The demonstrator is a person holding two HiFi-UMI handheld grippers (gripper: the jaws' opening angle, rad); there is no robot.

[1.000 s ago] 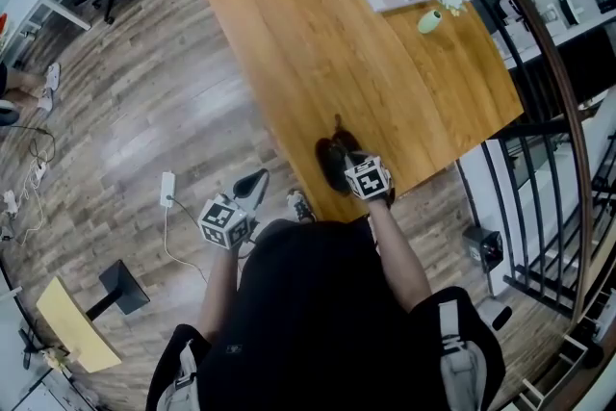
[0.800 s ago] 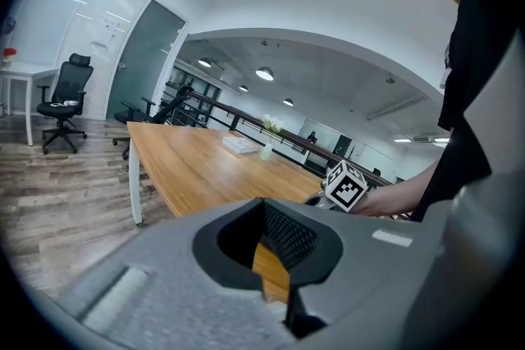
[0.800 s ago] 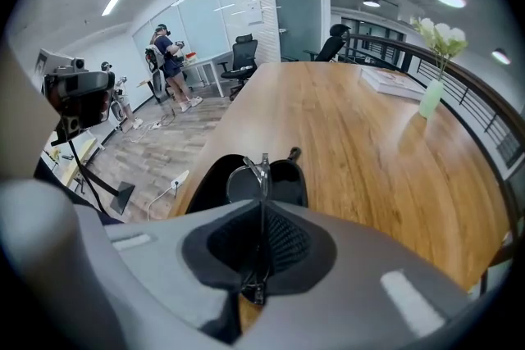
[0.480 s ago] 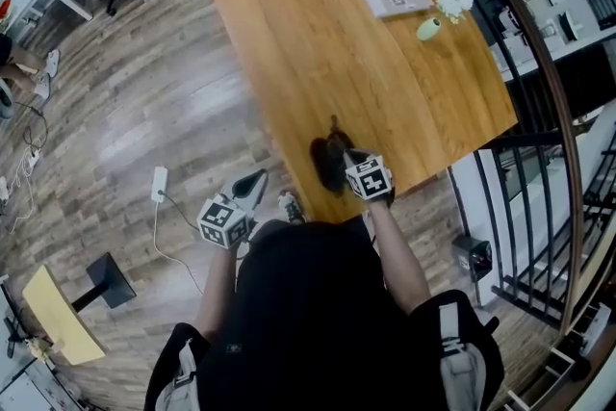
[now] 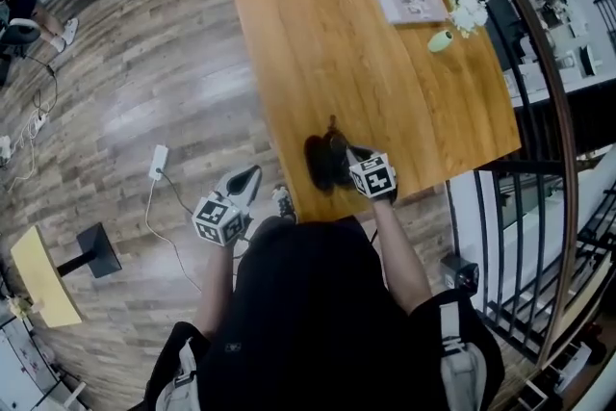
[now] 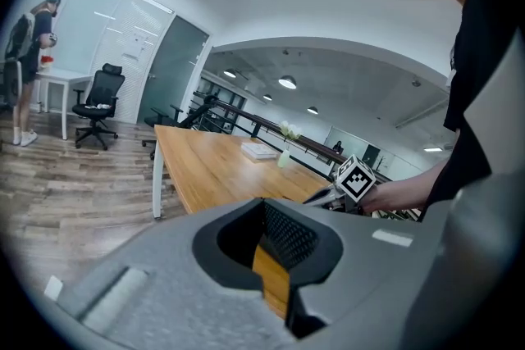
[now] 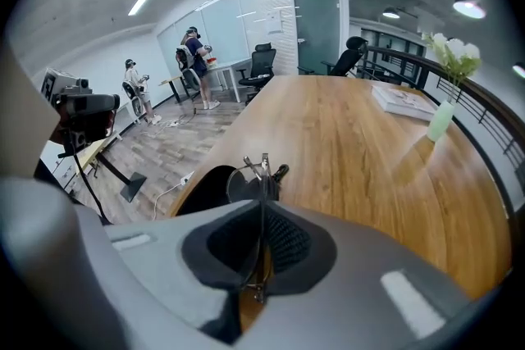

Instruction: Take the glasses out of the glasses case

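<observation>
Glasses point(image 7: 261, 170): thin wire frame clamped edge-on in my right gripper point(image 7: 261, 213), fingers point(image 7: 289, 243) pinched narrow on it, lenses poking forward just above black case point(image 7: 203, 188). Case sits at near edge of desk point(image 5: 385, 82). Glasses touching case or clear of it: cannot tell. My left gripper point(image 6: 267, 252): fingers point(image 6: 287, 238) closed together, empty, off desk over wood floor point(image 5: 144, 91), apart from case.

The right gripper point(image 7: 262, 234) hides most of the glasses case point(image 7: 205, 186), which may lie open.

Black glasses case point(image 5: 318, 164), orange-brown table point(image 5: 366, 43)
</observation>
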